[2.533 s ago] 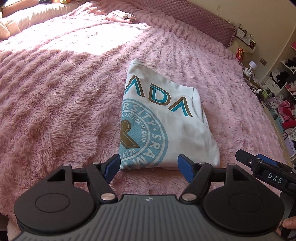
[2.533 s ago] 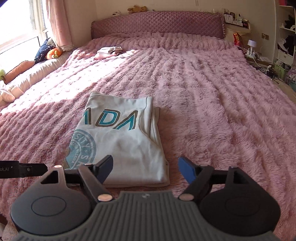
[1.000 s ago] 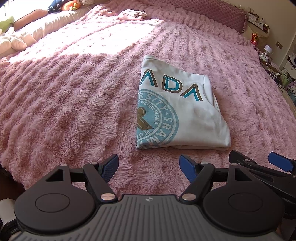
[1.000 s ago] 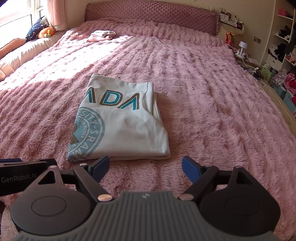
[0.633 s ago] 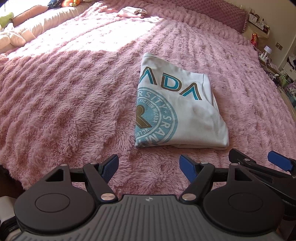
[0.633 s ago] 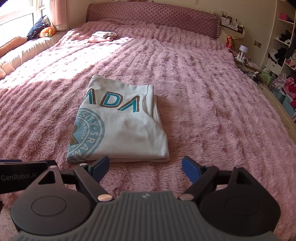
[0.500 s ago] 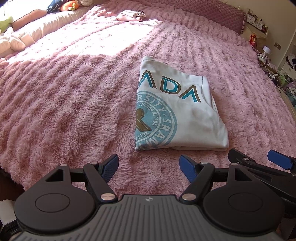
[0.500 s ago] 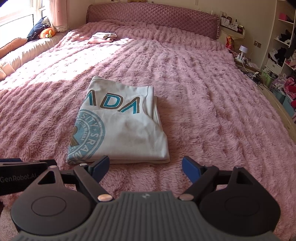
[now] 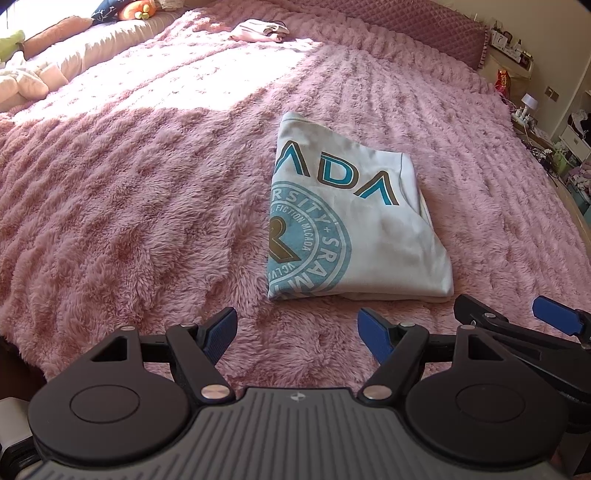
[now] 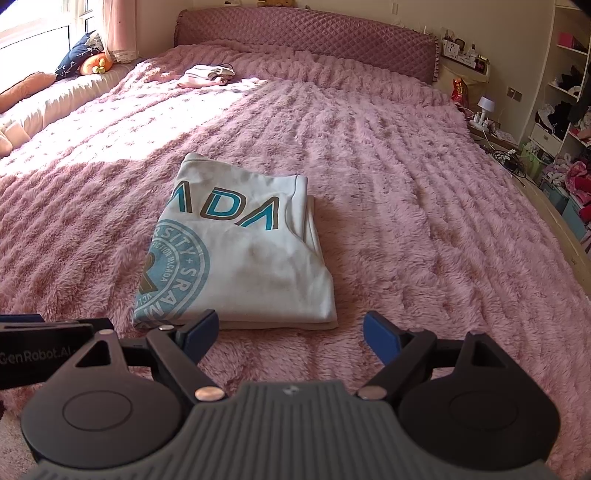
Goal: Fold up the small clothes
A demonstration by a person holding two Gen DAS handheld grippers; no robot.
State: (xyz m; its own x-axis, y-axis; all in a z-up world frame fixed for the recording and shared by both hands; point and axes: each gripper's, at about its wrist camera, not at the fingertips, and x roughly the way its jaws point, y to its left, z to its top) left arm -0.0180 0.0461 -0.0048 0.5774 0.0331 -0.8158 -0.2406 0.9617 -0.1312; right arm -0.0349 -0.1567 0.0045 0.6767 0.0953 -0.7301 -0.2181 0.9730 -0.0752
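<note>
A folded white T-shirt with a teal round print and teal letters lies flat on the pink fluffy bedspread. My left gripper hovers just short of the shirt's near edge, jaws wide open with nothing between them. My right gripper also stands open and empty, its left fingertip close over the shirt's near edge. The right gripper shows at the lower right of the left wrist view, and the left one's body at the lower left of the right wrist view.
A small pile of folded pale clothes lies far up the bed near the quilted headboard. Cushions and soft toys line the window side. Shelves and clutter stand past the bed's right edge.
Both grippers drew back from the shirt between the oldest frames and a second ago; since then nothing has visibly moved, and the shirt lies as before.
</note>
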